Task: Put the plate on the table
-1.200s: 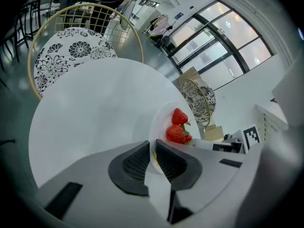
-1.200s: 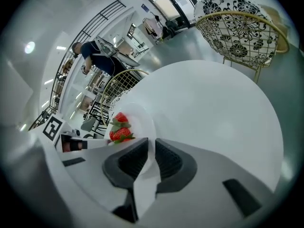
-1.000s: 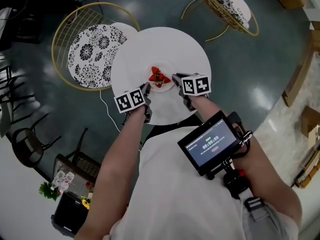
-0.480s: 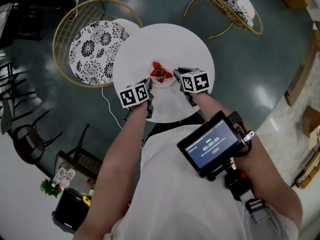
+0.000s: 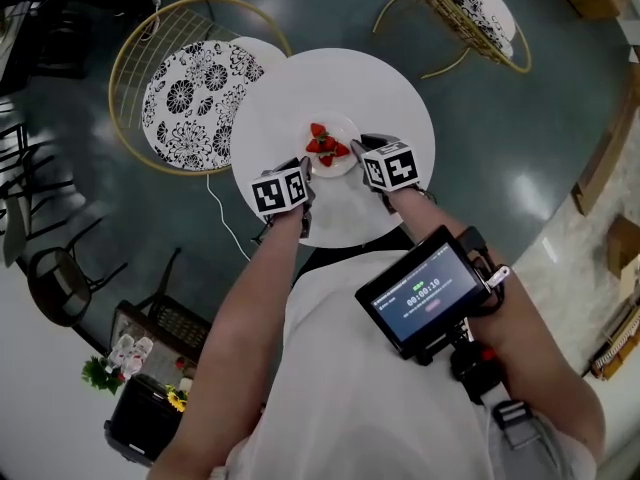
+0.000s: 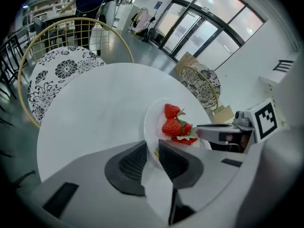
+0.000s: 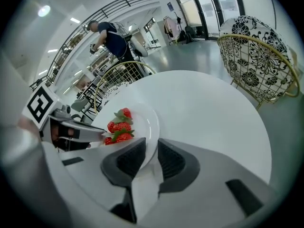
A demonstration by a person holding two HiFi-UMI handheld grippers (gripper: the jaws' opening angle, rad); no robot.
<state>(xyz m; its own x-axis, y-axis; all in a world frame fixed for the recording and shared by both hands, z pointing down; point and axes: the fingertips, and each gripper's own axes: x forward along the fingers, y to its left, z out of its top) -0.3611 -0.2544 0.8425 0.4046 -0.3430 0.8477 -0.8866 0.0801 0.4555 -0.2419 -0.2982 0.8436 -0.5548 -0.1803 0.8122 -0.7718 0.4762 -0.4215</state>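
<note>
At the middle of the counter (image 5: pixel 290 83), you held the plate (image 5: pixel 343 128) of strawberries (image 5: pixel 326 145), left tool (image 5: pixel 305 186) and right tool (image 5: pixel 360 153) each clamped on its rim; lowering looked nearly done, release not yet made.

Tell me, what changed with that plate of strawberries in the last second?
The left gripper and right gripper carried the plate slightly farther over the round table, away from the person. Both stay shut on its rim; the strawberries still lie on it.
</note>
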